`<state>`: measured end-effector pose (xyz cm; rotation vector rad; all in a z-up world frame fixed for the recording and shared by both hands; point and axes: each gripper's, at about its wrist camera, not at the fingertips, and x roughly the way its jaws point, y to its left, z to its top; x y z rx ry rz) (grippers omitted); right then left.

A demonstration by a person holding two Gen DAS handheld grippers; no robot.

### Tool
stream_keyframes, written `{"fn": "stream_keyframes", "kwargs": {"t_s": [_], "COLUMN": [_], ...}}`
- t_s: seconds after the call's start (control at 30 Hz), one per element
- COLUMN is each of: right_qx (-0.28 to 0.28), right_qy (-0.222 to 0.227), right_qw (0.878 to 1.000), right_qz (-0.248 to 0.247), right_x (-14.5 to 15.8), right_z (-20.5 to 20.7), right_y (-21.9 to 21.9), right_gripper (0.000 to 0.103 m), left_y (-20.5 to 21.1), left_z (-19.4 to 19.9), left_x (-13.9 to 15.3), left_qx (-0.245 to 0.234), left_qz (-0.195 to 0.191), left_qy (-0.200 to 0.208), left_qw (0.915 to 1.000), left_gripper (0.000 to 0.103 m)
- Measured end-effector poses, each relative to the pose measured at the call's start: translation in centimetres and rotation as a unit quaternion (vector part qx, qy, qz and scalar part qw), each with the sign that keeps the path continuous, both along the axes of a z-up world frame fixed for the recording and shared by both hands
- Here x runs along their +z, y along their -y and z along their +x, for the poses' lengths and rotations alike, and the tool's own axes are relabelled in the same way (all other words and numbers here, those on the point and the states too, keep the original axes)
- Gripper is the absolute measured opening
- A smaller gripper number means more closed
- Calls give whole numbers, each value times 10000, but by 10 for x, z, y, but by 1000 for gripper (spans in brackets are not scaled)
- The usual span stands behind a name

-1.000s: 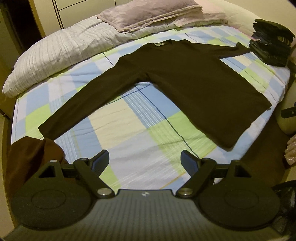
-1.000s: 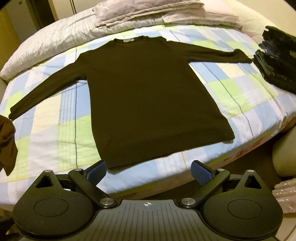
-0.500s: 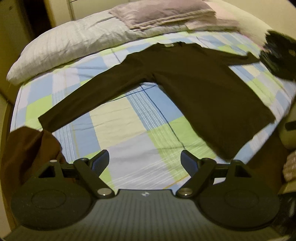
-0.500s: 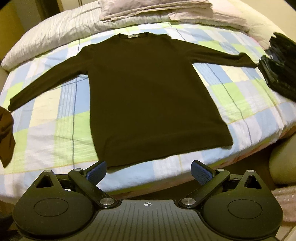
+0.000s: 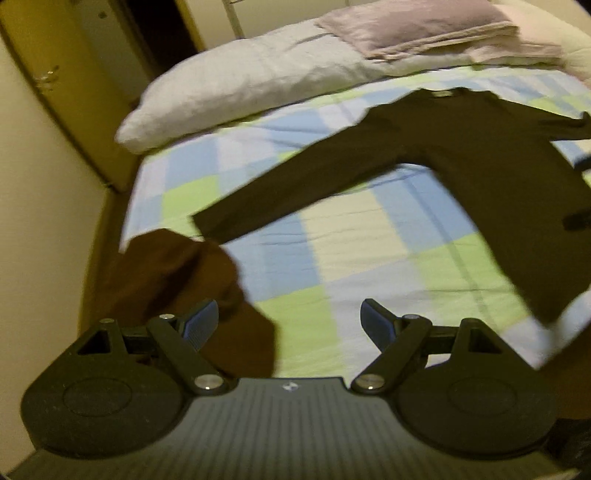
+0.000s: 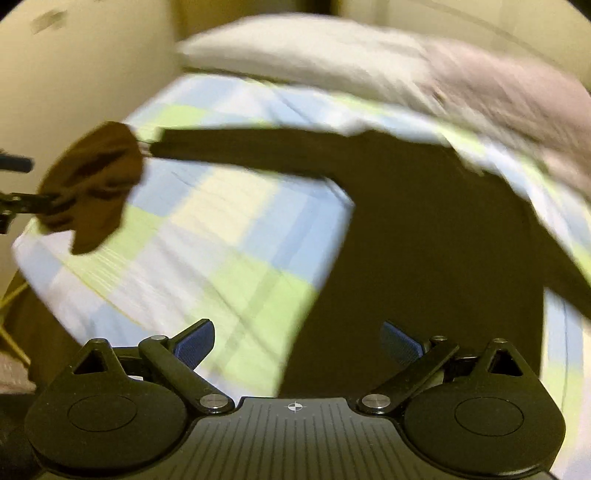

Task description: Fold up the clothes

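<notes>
A dark long-sleeved shirt (image 5: 480,177) lies flat, face up, on the checked bed sheet (image 5: 351,266). Its left sleeve (image 5: 295,192) stretches out toward the bed's left edge. My left gripper (image 5: 289,321) is open above the near left part of the bed, short of the cuff, with nothing between its fingers. My right gripper (image 6: 297,341) is also open and empty, low over the shirt's (image 6: 424,240) hem side. The right wrist view is blurred by motion.
A crumpled brown garment (image 5: 177,280) hangs over the bed's left edge, just ahead of my left finger; it also shows as brown garment (image 6: 92,184). A white pillow (image 5: 240,81) and folded pinkish bedding (image 5: 424,29) lie at the head. A wall (image 5: 37,221) and door stand left.
Both views have swung to the left. The left gripper has come closer to the brown garment and sleeve cuff. The dark clothes pile on the right has left view. Both grippers stay open.
</notes>
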<state>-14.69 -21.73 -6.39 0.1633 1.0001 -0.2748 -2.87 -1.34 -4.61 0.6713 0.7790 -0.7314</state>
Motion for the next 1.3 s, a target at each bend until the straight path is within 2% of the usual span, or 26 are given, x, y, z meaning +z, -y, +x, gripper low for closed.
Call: {"fn": "stream_keyframes", "kwargs": {"t_s": [0.07,0.23,0.3,0.37,0.5,0.67,0.77,0.83,0.9,0.93,0.97,1.0,1.1,1.17,1.23,1.3], "right_qx": [465,1285,1548,1838,2372,3004,3344,3675,3942,3970,3937,3879,3548,3131,2402,1602], "right_qy": [138,371,461,454,320,268,229,228,326,361,380,373,623,848,1138,1497], "right_qw": [9986,9894,9851,9800,9692,9511,9380,9238,9103,9085,9098,9121,9249,9408,9623,9753], "right_qz": [-220,-567,-589,-615,-584,-667,-879,-1049,-1221,-1255,-1259,-1271,-1213,-988,-584,-274], "right_x": [2,-7,-16,-34,-87,-153,-189,-209,-221,-223,-222,-221,-195,-170,-138,-102], "right_z": [41,146,190,236,320,395,427,440,446,448,450,451,444,436,424,404], "right_y": [-10,-37,-45,-51,-67,-89,-98,-104,-107,-106,-104,-102,-87,-68,-34,9], "right_gripper": [70,68,57,51,51,51,51,51,51,51,34,2,2,2,2,2], "left_y": [-7,-14,-16,-18,-24,-42,-55,-62,-69,-70,-71,-72,-65,-54,-38,-15], "left_z": [25,102,130,155,204,224,228,230,230,229,229,228,225,220,216,210], "left_x": [-2,-19,-29,-39,-59,-82,-96,-103,-107,-108,-109,-108,-101,-95,-90,-85], "left_qx": [75,16,-27,-67,-136,85,310,470,622,668,713,747,692,565,399,149], "left_qz": [-13,-136,-154,-171,-224,-354,-340,-319,-295,-284,-272,-263,-279,-331,-393,-447], "left_qy": [80,128,163,202,272,156,-15,-145,-234,-261,-289,-307,-282,-259,-245,-239], "left_qw": [9999,9998,9997,9996,9993,9992,9989,9983,9974,9970,9967,9964,9968,9975,9981,9986], "left_gripper": [82,82,82,82,82,81,81,81,81,81,81,81,81,81,81,81]}}
